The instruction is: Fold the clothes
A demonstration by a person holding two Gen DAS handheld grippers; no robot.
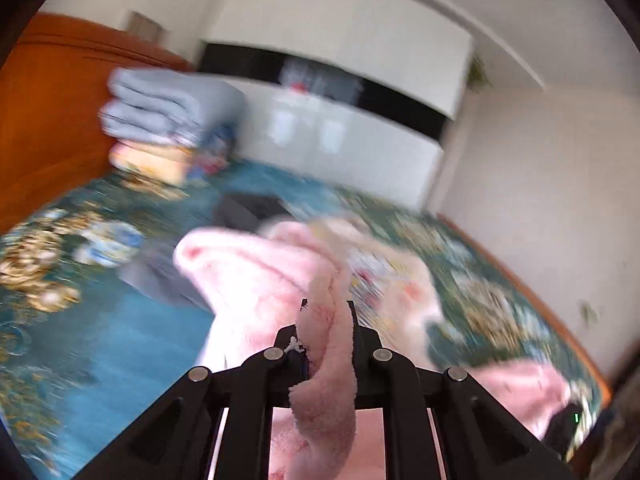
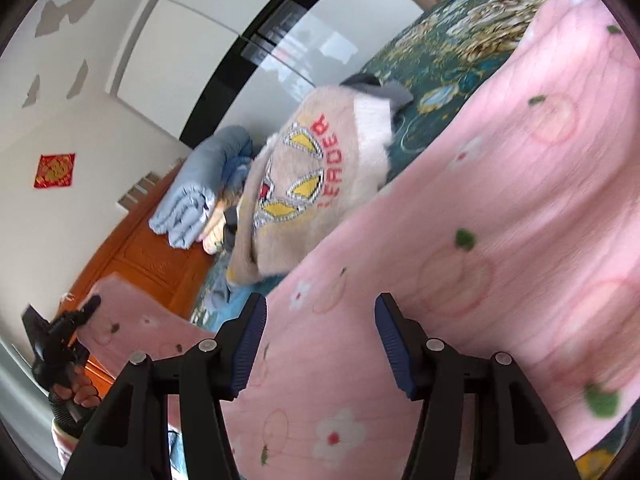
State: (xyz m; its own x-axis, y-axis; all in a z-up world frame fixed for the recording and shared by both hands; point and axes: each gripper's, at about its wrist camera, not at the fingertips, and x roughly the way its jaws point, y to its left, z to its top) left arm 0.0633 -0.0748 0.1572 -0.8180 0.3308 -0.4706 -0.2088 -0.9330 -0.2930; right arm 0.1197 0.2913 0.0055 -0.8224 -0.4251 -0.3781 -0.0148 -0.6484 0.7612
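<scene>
Left wrist view: the left hand-held gripper (image 1: 326,320) is clenched on an edge of the pink garment (image 1: 256,280), a strip of fleece pinched between the jaws and trailing back toward the camera. The rest of the garment hangs and spreads over the bed (image 1: 100,320), blurred, so its lie is hard to read; the dark patch behind it may be another piece of clothing. A folded stack (image 1: 160,112) sits by the headboard (image 1: 52,100).

Right wrist view: the right hand-held gripper (image 2: 320,336) is released, jaws apart and empty, hovering just above the garment, whose printed side covers most of the near bed. Beyond it lies a beige jumper (image 2: 304,184). At lower left a hand (image 2: 76,388) lifts a corner of the pink cloth with the other gripper.

Risks: the left pinch holds only a narrow strip, so a quick pull could slip it free and drop the corner. Lifting with one corner alone may drag the cloth into the jumper or bunch it unevenly.

Room: the bed is open to the near side; the headboard and stack close off the far end, the bed's wooden edge the right.
</scene>
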